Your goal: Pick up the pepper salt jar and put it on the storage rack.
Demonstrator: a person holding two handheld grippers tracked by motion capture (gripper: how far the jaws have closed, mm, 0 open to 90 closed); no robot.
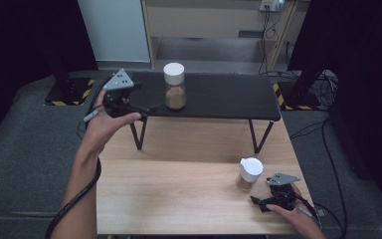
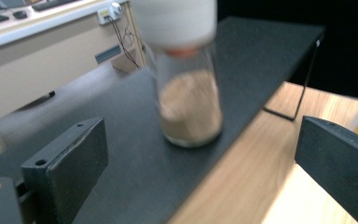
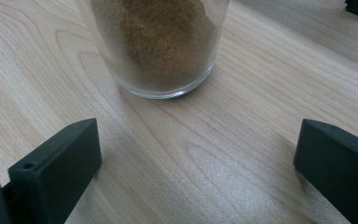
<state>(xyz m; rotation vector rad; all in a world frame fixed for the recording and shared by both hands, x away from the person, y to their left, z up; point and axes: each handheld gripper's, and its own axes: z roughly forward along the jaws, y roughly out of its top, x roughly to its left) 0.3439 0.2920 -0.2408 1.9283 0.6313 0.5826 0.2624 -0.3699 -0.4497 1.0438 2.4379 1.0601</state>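
A glass jar (image 1: 174, 87) with a white lid, part filled with brown powder, stands upright on the black shelf (image 1: 229, 94). My left gripper (image 1: 148, 108) is held just left of it, open. In the left gripper view the jar (image 2: 189, 100) stands beyond the wide-apart jaws of this gripper (image 2: 198, 158), not between them. A second such jar (image 1: 249, 174) stands on the wooden table (image 1: 179, 189). My right gripper (image 1: 256, 201) is low, just to its right and nearer me, and open. In the right gripper view this jar's base (image 3: 161, 44) sits ahead of the gripper (image 3: 198, 140), untouched.
The black shelf stands on thin metal legs (image 1: 138, 133) across the far half of the wooden table. Grey floor surrounds the table. A pale cabinet (image 1: 204, 20) with cables beside it stands behind.
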